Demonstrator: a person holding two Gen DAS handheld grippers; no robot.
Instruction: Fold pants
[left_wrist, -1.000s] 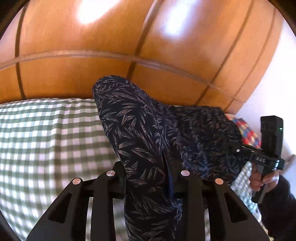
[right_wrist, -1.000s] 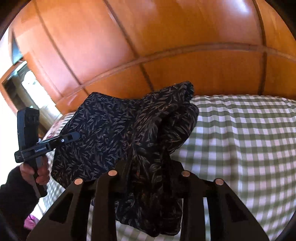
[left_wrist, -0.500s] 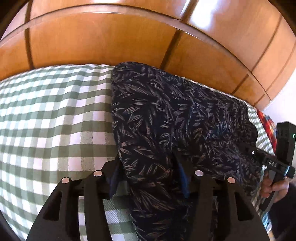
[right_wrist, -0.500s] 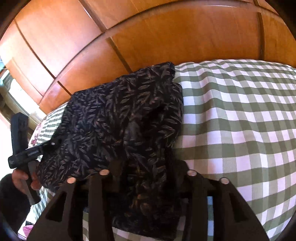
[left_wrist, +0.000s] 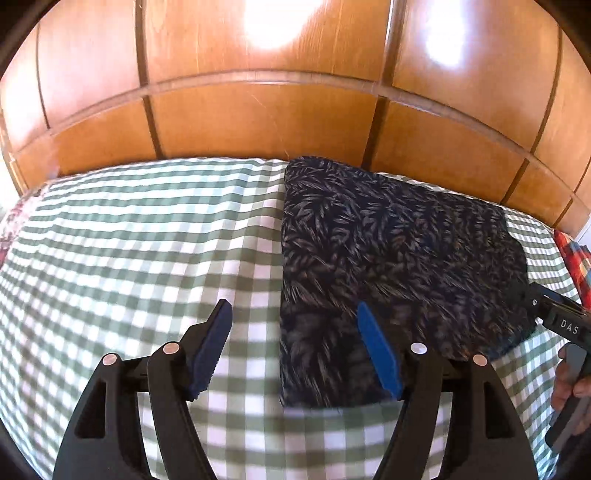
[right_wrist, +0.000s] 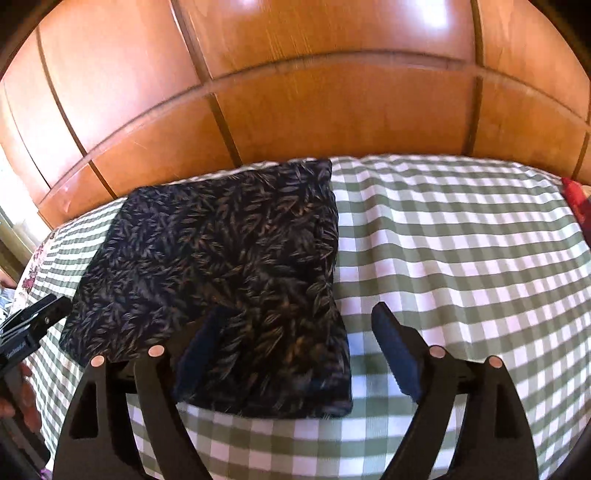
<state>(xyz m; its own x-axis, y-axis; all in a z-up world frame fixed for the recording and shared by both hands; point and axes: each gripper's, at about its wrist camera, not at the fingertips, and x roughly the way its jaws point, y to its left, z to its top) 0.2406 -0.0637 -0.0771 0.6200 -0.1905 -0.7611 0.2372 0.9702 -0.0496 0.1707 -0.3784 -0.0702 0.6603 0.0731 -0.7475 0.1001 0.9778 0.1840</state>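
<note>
Both spread wide, holding nothing: left gripper (left_wrist: 293, 350), right gripper (right_wrist: 297, 354). Pants (left_wrist: 391, 273) folded into flat rectangle on checked bedspread (left_wrist: 140, 251), just ahead and between the two, near corners under the fingertips. Likely light, soft, floppy, layers prone to sliding. For another fold, best pinch all layers at near edge corners.

- Left gripper (left_wrist: 294, 341): black plastic frame, triangular cut-outs, four round silver-pink screws, blue pads (left_wrist: 376, 350) with serrated edges.
- Right gripper (right_wrist: 300, 354): same black frame, four screws, dark blue ridged pads (right_wrist: 397, 356).
- Right gripper's side bore white "DAS" lettering, seen from left wrist.
- Hand (left_wrist: 569, 384): bare skin on a grey handle.
</note>
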